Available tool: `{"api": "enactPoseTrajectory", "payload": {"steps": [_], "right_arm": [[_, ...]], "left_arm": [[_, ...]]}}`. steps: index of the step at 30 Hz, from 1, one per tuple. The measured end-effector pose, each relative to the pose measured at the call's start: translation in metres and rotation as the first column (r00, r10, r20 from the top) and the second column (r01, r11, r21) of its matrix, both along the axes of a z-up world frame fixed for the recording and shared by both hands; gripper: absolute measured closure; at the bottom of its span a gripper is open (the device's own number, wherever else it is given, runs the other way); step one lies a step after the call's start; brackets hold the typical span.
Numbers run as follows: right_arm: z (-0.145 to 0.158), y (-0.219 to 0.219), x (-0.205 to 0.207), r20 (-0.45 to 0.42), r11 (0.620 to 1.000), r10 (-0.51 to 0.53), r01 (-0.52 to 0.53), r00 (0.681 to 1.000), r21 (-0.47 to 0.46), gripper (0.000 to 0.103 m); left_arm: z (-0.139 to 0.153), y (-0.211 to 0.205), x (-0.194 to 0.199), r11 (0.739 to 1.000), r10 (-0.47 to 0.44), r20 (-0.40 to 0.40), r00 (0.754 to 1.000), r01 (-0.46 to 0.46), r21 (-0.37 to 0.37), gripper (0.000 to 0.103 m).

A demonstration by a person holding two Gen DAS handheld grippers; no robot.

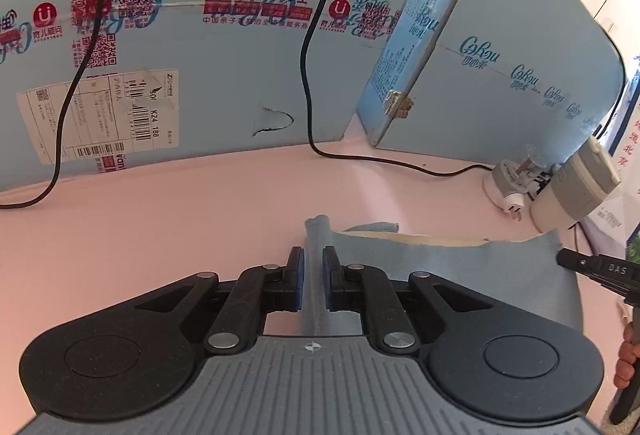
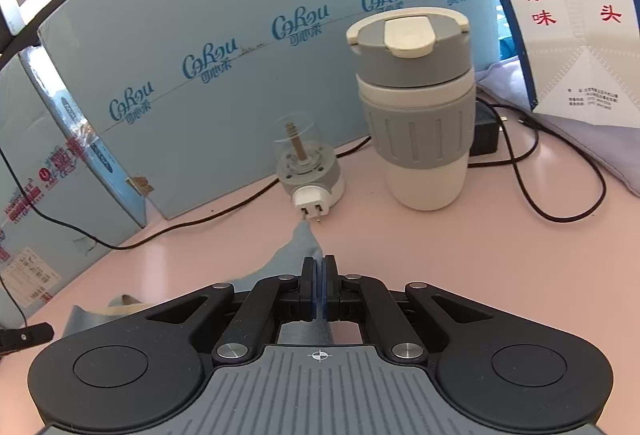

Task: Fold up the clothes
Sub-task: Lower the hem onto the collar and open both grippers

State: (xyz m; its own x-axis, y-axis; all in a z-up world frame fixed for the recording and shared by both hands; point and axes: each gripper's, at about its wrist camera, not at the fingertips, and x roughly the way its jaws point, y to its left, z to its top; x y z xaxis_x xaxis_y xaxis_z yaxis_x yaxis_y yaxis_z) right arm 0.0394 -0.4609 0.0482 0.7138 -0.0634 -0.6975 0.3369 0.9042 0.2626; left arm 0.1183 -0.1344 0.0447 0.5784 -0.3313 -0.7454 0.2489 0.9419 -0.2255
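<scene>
Two tongs are at work on one blue garment, which lies on the pink worktop in front of the travel mug. The left tongs are clenched on a bunched ridge of the blue garment at the edge farthest from the mug; the right tongs are clenched on a raised corner of the same cloth, just short of the small plug-in device that stands beside the mug.

Judging from how the cloth lies, the fold is barely begun: both far corners are gripped, but most of the garment sits flat, with a pale inner edge showing along its far side. Carrying the gripped edge over and laying it down seems to be what is left.

By count: one garment, one mug, one plug-in device, one black adapter behind the mug, several black cables, and blue printed cartons walling the worktop beyond the mug.
</scene>
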Motion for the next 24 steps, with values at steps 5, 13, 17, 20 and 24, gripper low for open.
{"api": "enactPoseTrajectory", "payload": {"steps": [5,13,17,20,24], "right_arm": [[-0.020,-0.001,0.006,-0.081,1.000,0.008,-0.010,0.997,-0.019,0.098],[-0.027,-0.022,-0.013,-0.136,0.990,-0.128,0.118,0.982,-0.084,0.089],[-0.007,-0.016,-0.040,-0.095,0.997,-0.072,0.071,0.993,-0.012,0.086],[0.003,0.014,-0.054,-0.071,0.997,0.068,-0.064,0.995,0.048,0.086],[0.006,0.063,-0.058,-0.058,0.970,0.227,-0.220,0.972,0.107,0.086]], "left_arm": [[-0.016,-0.008,0.000,0.995,-0.009,0.000,1.000,0.009,0.103,0.094],[0.002,0.014,-0.015,0.988,0.021,0.046,0.999,-0.027,0.150,0.083],[0.026,-0.002,-0.050,0.991,-0.102,0.106,0.989,0.092,0.095,0.075],[0.030,-0.024,-0.076,0.971,-0.235,0.123,0.964,0.229,0.063,0.073],[0.013,-0.056,-0.100,0.935,-0.351,0.088,0.932,0.345,0.080,0.073]]}}
